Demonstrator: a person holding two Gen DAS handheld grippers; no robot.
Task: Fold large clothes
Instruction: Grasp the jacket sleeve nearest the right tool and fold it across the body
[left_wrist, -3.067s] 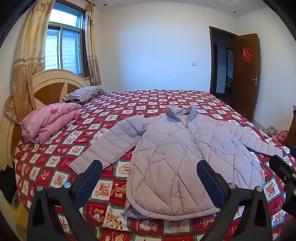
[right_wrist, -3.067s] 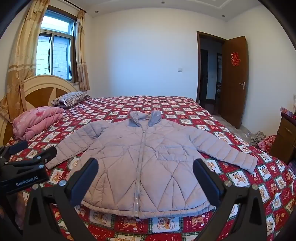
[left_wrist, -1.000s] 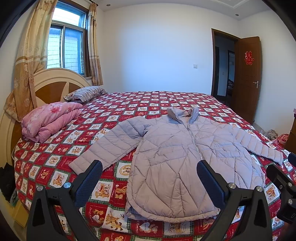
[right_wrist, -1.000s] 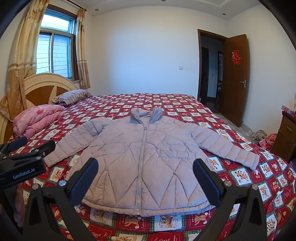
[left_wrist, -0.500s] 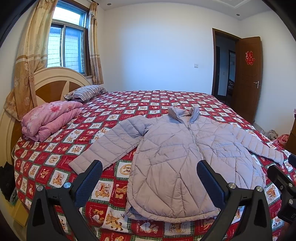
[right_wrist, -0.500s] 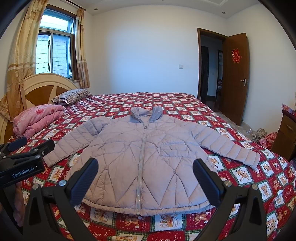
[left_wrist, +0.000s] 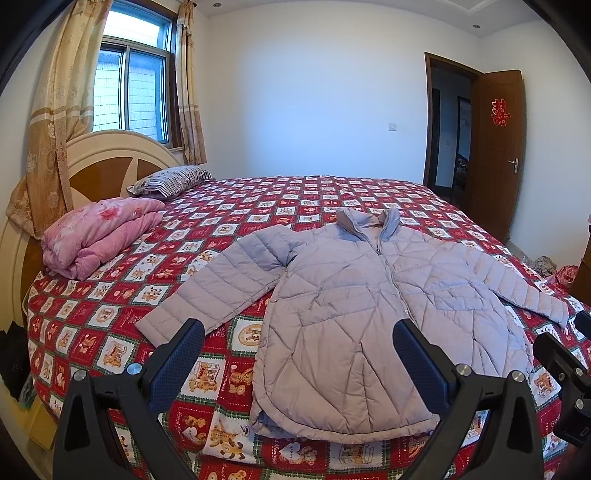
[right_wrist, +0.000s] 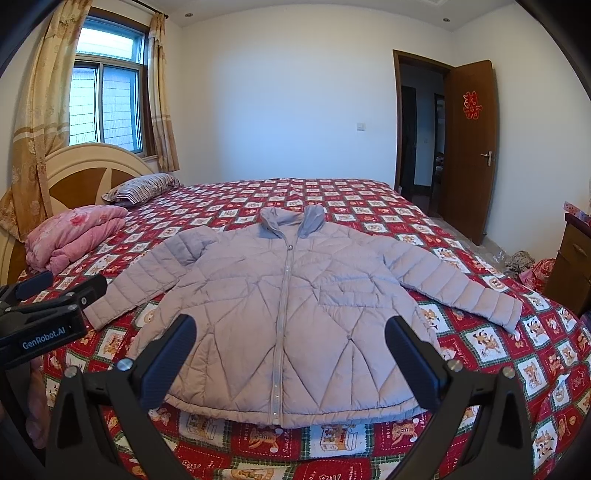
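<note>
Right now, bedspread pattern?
Red checks with white cartoon-animal squares on the bedspread; right wrist view shows it best.

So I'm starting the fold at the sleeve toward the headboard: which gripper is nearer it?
Left. The left gripper hovers just short of that sleeve; the right gripper faces the jacket's middle hem.

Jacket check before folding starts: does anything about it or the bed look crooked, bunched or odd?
Nothing stands out. The jacket lies flat and zipped on the bed, front up, both sleeves spread out. Only the hem's left corner lifts slightly, showing lining.
</note>
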